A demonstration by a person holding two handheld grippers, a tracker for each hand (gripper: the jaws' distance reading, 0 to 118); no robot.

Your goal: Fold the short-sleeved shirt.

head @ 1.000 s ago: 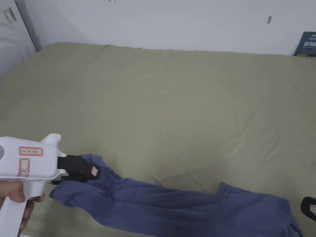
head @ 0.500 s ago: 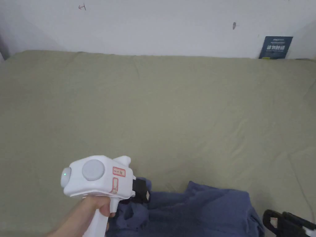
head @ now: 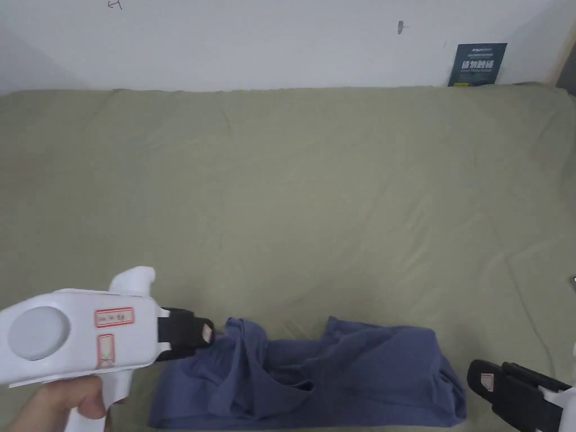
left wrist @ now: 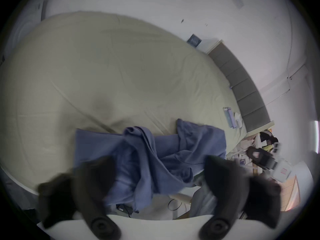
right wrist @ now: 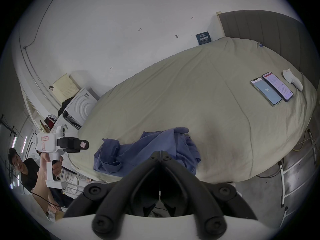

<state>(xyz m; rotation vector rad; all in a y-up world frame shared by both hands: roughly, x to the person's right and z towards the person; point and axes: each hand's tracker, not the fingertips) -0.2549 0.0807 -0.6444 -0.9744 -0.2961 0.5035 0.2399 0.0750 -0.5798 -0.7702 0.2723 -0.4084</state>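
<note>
Since half a second ago, pulled back leftward off the cloth: left gripper (head: pixel 205 333), jaws now apart and empty. Crumpled at the bed's (head: pixel 315 185) near edge: the blue shirt (head: pixel 337 377). Beside its right end: right gripper (head: pixel 482 382), jaws together, empty.

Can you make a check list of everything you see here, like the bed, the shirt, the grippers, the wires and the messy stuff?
Surface: olive bed sheet, wrinkled.
Job's things: blue shirt crumpled at the near edge, unfolded.
Clutter: two phones and a white object on the bed.
Grippers: left gripper open, beside the shirt; right gripper shut, empty, off the shirt.
Cables: cables below the bed.
Surroundings: white wall, dark sign, grey headboard.
</note>
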